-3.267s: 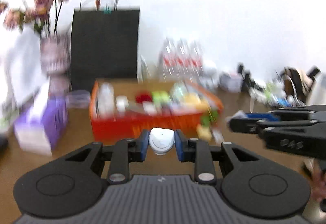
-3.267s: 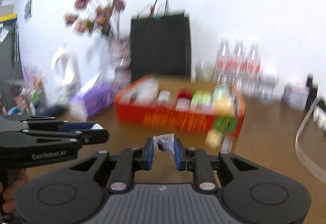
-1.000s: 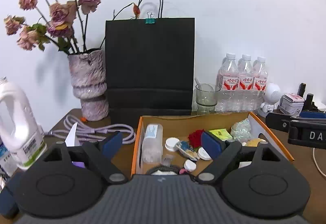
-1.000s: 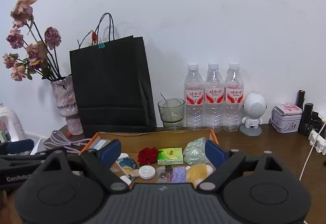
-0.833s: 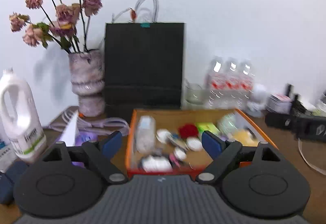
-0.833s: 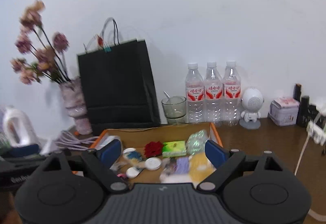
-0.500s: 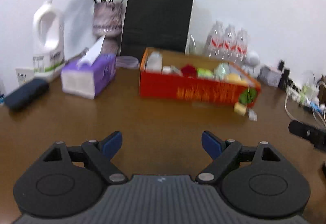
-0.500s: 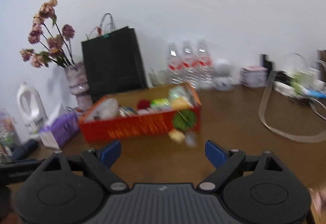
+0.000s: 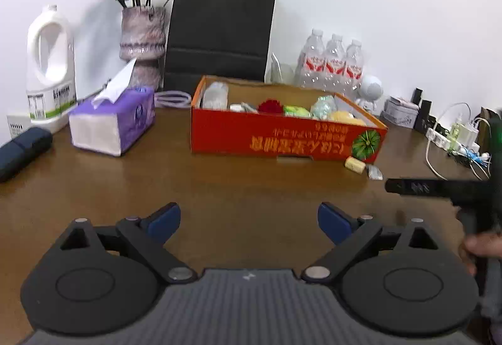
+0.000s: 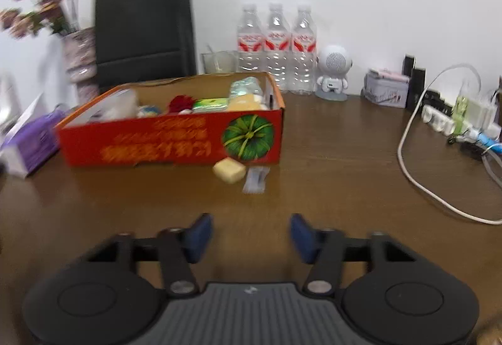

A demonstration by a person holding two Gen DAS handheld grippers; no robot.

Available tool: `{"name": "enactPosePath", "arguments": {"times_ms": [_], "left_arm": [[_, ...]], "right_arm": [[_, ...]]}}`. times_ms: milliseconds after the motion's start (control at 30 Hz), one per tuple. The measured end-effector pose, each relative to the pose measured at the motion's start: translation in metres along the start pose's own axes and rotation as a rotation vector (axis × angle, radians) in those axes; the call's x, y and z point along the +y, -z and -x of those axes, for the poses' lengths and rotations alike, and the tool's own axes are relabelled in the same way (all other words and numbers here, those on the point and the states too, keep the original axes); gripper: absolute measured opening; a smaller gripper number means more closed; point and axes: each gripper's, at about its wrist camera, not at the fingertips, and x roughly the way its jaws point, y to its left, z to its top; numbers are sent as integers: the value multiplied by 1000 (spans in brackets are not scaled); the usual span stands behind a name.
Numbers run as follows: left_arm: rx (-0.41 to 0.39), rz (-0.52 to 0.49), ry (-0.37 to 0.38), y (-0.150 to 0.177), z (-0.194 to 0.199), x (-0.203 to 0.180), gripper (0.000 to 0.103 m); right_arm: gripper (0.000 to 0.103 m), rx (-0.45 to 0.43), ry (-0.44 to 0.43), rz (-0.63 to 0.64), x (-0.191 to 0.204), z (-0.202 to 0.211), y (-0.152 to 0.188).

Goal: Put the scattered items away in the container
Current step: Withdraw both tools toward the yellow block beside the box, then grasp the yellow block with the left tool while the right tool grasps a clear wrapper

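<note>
Left wrist view shows the left tool (image 9: 249,221) with its two blue fingers wide apart, holding nothing and hanging over the bare brown table (image 9: 219,188). Right wrist view shows the right tool (image 10: 249,233) with its fingers apart too, though not as wide, and nothing is between them. Ahead of both tools sits the red cardboard box (image 10: 169,141), with a green round picture on its front and small things piled inside. Just in front of the box's right corner, out on the table, lie a pale yellow block (image 10: 229,169) and a small silvery packet (image 10: 255,178), right beside each other; nothing stands between them and the right tool. Off to the left of the box is a purple tissue box (image 9: 113,122) with a white tissue poking up. Behind the box stand a black paper bag (image 9: 219,31), a vase of dried pink flowers (image 9: 142,40), three clear water bottles (image 10: 276,43) and a small white round figure (image 10: 333,72). A white cable (image 10: 417,175) curls across the table to the right.
</note>
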Motion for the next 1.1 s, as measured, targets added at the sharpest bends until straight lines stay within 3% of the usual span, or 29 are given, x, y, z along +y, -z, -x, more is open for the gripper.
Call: {"name": "enactPosePath", "arguments": {"times_ms": [67, 167, 333, 433, 500, 567, 767, 900, 1033, 1100], "left_arm": [[9, -3, 18, -2, -7, -2, 99], [21, -27, 26, -6, -20, -7, 99], [22, -107, 81, -20, -46, -27, 100], [43, -160, 148, -33, -74, -50, 100], [69, -200, 232, -40, -98, -68, 100], [126, -223, 296, -45, -126, -86, 100], [184, -309, 417, -49, -185, -123, 79], [203, -350, 401, -50, -206, -131, 74], [230, -345, 467, -53, -216, -132, 63], [229, -347, 449, -54, -219, -134, 50]], "right_arm": [[49, 9, -15, -50, -5, -21, -12], [45, 29, 7, -19, -2, -49, -26], [17, 59, 46, 16, 0, -73, -33], [13, 61, 21, -8, -9, -70, -33], [11, 42, 33, -35, -18, -62, -32], [11, 20, 33, -63, -29, -51, -27], [11, -75, 0, -152, -61, -21, -15], [11, -104, -50, -223, -69, -18, -11], [11, -96, -80, -209, -60, -18, -10], [11, -100, -90, -201, -58, -16, -10]]}}
